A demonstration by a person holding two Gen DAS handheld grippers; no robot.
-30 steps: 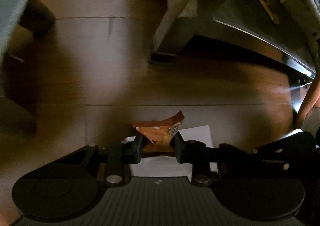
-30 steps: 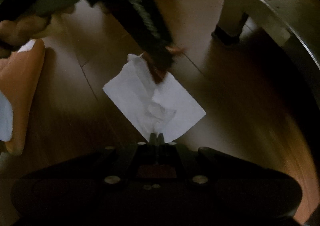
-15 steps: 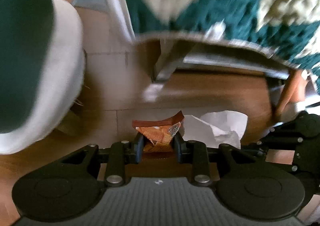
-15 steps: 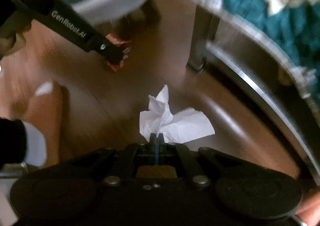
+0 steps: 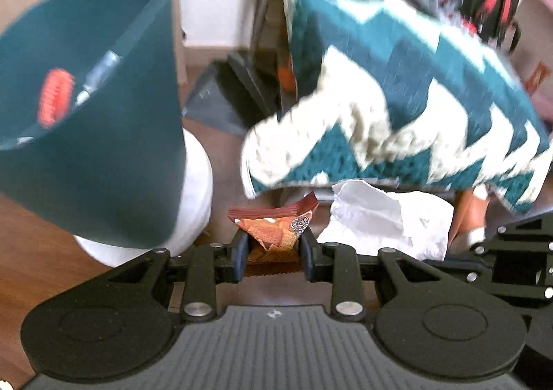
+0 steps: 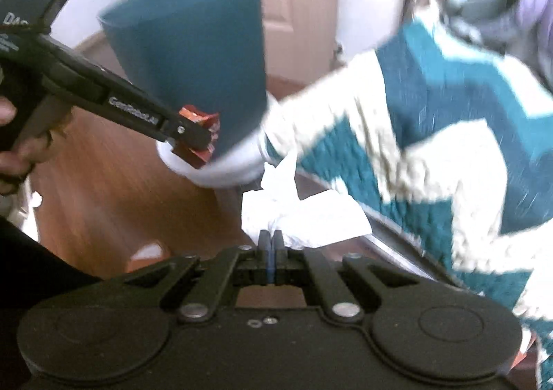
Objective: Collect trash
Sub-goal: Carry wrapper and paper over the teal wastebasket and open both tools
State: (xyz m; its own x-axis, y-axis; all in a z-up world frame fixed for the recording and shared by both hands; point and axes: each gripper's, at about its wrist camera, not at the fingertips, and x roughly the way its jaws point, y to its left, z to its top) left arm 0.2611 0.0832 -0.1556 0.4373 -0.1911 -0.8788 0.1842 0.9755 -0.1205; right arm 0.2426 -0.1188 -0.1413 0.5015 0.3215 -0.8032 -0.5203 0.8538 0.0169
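Note:
My left gripper [image 5: 273, 245] is shut on a crumpled orange snack wrapper [image 5: 276, 224], held in the air. The same wrapper [image 6: 200, 134] and the left gripper [image 6: 193, 139] show in the right wrist view, just in front of a teal trash bin [image 6: 193, 51]. My right gripper [image 6: 271, 239] is shut on a crumpled white tissue [image 6: 304, 217], which also appears as a white tissue [image 5: 383, 220] to the right in the left wrist view. The teal bin [image 5: 93, 120] has a white base and stands at the left, with something red inside.
A teal and cream zigzag blanket [image 5: 414, 106] drapes over furniture on the right, reaching down near both grippers. Brown wooden floor [image 6: 103, 189] lies below. A door [image 6: 304, 3] stands behind the bin. A hand [image 6: 20, 148] holds the left gripper's handle.
Both grippers have risen from the dark floor under the furniture, carrying the wrapper and the tissue. The teal bin and the blanket have come into view.

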